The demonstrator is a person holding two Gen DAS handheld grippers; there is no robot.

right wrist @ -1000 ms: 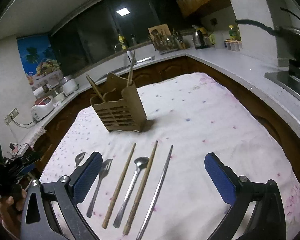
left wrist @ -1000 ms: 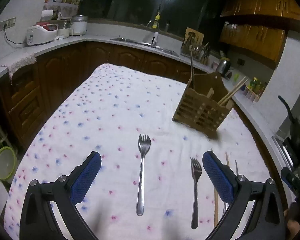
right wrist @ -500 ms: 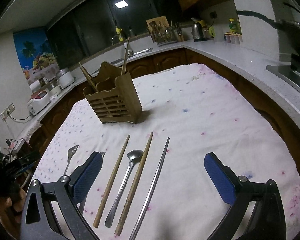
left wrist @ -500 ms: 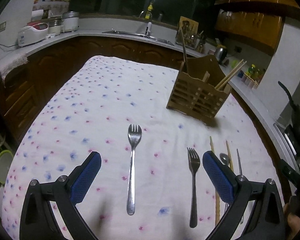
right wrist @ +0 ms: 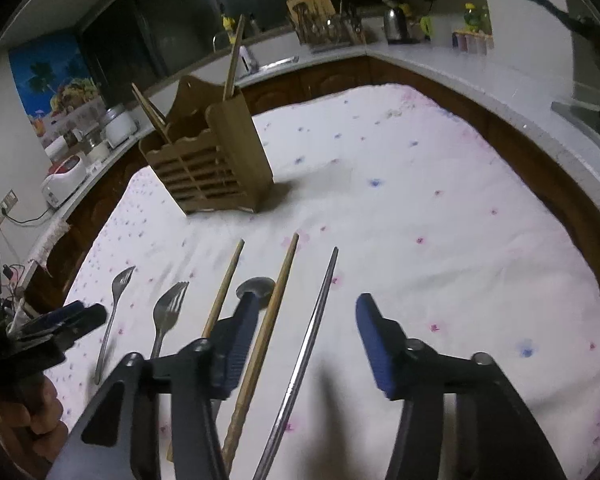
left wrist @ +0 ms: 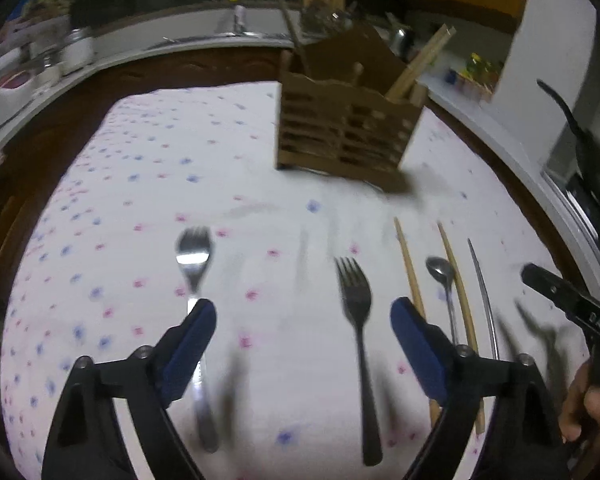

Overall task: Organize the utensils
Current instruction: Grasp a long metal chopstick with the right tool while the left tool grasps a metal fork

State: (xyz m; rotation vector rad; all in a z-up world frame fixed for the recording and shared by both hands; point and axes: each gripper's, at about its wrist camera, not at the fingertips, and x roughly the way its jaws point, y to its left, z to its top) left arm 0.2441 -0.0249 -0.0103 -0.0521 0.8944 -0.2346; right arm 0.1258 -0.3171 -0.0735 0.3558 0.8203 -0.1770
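Where the left wrist view looks down on the white cloth-covered table with pink and blue flecks (left wrist: 140, 184), the left gripper (left wrist: 303, 322) stands wide open and empty, its blue pads (left wrist: 188, 350) apart over bare cloth. A dark steel fork (left wrist: 358, 336) lies between the pads, nearer the right one, long axis running away from the tongs, tines toward the slatted wooden utensil holder (left wrist: 344, 136). A second, shinier steel fork (left wrist: 194, 280) runs under the left pad, parallel. Frame is motion-blurred, so height above the cloth is unclear. In the right wrist view, the right gripper (right wrist: 306, 340) is open, less widely, holding nothing. A long thin metal chopstick (right wrist: 306, 348) lies between its pads, lengthwise along the fingers, tip pointing toward the far side of the table. A brown wooden chopstick (right wrist: 260, 352) sits just beside the left pad; a small steel spoon (right wrist: 256, 286) shows only its bowl behind that pad. The holder stands well apart, ahead and left. Judgement: each hand is nearer its own piece; both lie along the fingers, so closing would meet them across their width.
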